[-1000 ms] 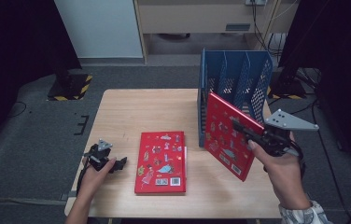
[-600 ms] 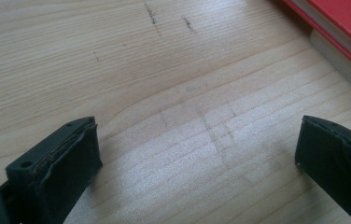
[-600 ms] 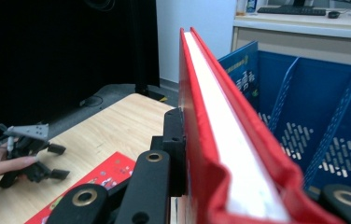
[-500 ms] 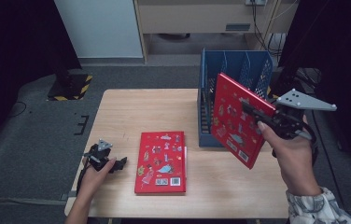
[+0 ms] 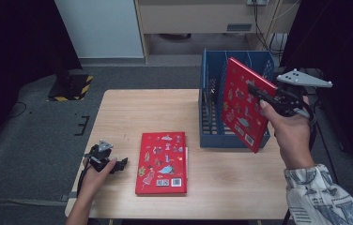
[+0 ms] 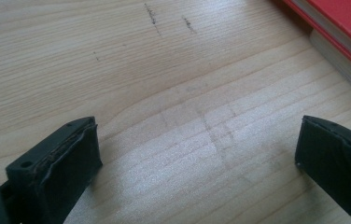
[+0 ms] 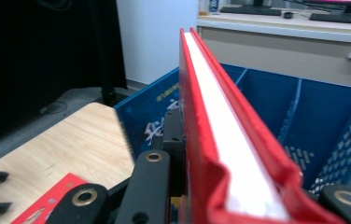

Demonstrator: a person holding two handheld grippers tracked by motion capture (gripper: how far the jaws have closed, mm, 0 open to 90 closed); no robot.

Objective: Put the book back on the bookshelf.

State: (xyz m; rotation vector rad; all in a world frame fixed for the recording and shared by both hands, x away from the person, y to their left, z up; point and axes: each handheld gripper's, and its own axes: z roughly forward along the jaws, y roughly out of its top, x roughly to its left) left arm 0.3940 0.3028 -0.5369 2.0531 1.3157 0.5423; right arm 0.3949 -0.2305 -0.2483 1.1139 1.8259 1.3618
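My right gripper (image 5: 255, 92) is shut on a red picture book (image 5: 244, 107), gripping its top edge. The book hangs tilted in the air over the front right of the blue file rack (image 5: 211, 123). In the right gripper view the book's (image 7: 220, 140) pages run edge-on between my jaws, with the rack's (image 7: 323, 121) dividers behind it. A second red book (image 5: 162, 162) lies flat on the wooden table (image 5: 156, 110). My left gripper (image 5: 114, 165) rests near the table's front left corner, open, with bare wood between its jaws (image 6: 197, 163). A corner of the flat book (image 6: 346, 28) lies off to its right.
The rack stands at the table's right rear, slots facing up. A white panel (image 5: 97, 28) and a yellow-black striped base (image 5: 71, 86) stand on the dark floor behind the table. Bare wood lies between the flat book and the rack.
The right hand has lifted the book upward and away from the table's front, and the book now stands steeper over the rack. The left hand and the flat book have stayed put.
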